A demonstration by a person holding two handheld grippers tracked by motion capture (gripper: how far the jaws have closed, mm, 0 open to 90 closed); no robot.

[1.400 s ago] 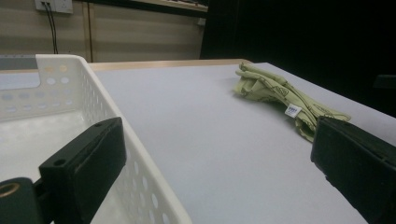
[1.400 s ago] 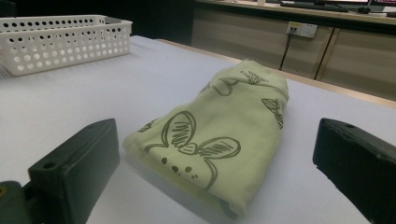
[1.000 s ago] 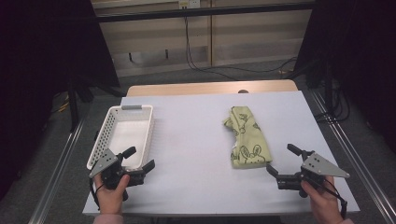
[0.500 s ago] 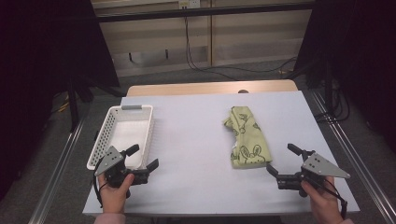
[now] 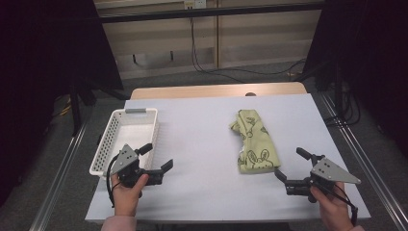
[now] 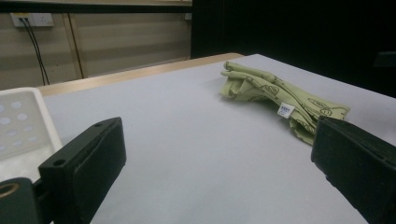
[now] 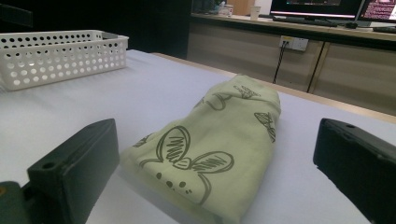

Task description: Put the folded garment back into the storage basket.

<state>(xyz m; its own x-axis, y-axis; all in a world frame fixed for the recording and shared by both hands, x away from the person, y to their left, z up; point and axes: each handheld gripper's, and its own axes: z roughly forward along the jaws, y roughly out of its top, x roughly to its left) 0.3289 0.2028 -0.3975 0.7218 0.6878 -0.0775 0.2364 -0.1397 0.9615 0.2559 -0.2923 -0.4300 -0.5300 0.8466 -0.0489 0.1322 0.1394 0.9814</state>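
I've got the folded pale green cloth with the rabbit drawings [image 5: 254, 143] lying flat on the light grey table [image 5: 202, 144], right of the middle, and everything else I place off that cloth. My right gripper [image 5: 289, 167] sits just off the cloth's near right corner, jaws spread wide and empty, aimed along the fabric. My left gripper [image 5: 159, 157] is well apart from the cloth on its left side, jaws also spread, nothing between them, pointing across bare table toward it. The white perforated plastic basket [image 5: 126, 138] stands far to the cloth's left, just beyond my left gripper. I judge the job now is the first grab on the cloth, and to do it well I'd go in low with the right jaws, straddle the near folded edge and take all the layers together, so the fold doesn't peel open. From my right gripper view the near end of the cloth [image 7: 210, 158] rises thick and rounded with a rabbit face on it, which the high view flattens out. My left gripper view catches a small white label [image 6: 284, 110] on the cloth's side, plus loose rumpled folds at its far end
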